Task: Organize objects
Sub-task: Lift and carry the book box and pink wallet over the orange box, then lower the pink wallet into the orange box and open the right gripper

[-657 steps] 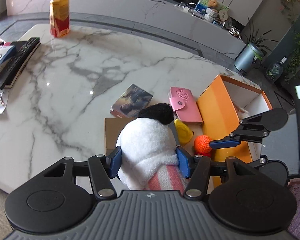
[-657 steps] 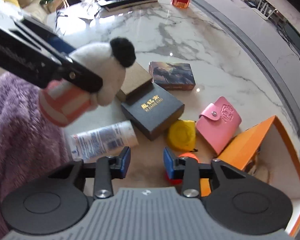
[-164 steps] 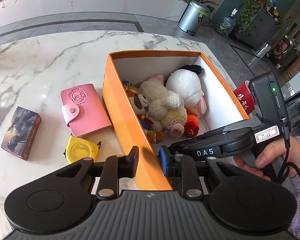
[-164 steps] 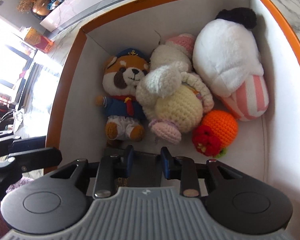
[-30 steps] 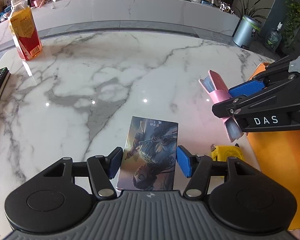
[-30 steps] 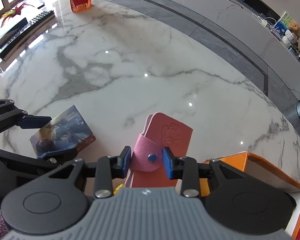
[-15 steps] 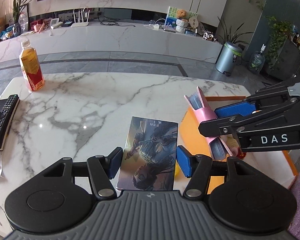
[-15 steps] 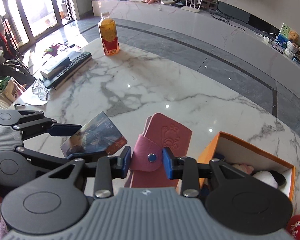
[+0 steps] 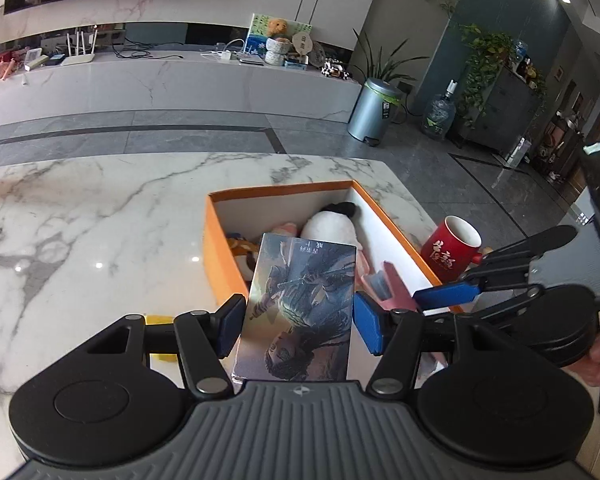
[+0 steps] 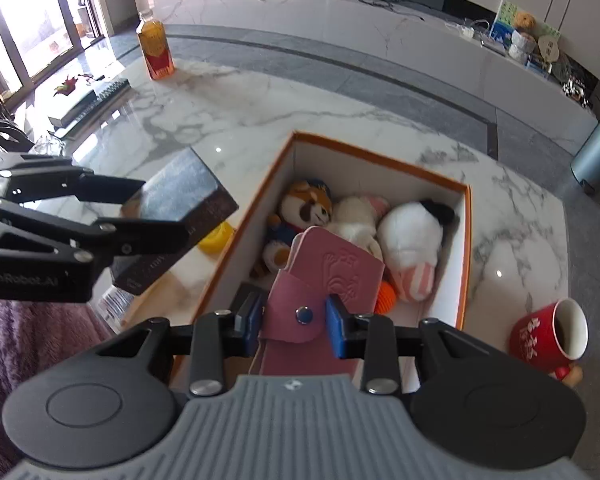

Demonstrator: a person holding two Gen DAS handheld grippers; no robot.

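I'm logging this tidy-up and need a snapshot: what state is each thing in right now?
left gripper: shut on the illustrated box, lifted
right gripper: shut on the pink card wallet, snapped closed, over the box
orange box: open, plush toys inside
red mug: upright
juice bottle: upright, capped

Left gripper (image 9: 298, 322) clamps illustrated card box (image 9: 300, 308) between blue pads, orange box (image 9: 220, 248) of plush toys just beyond fingertips, red mug (image 9: 454, 250) right.
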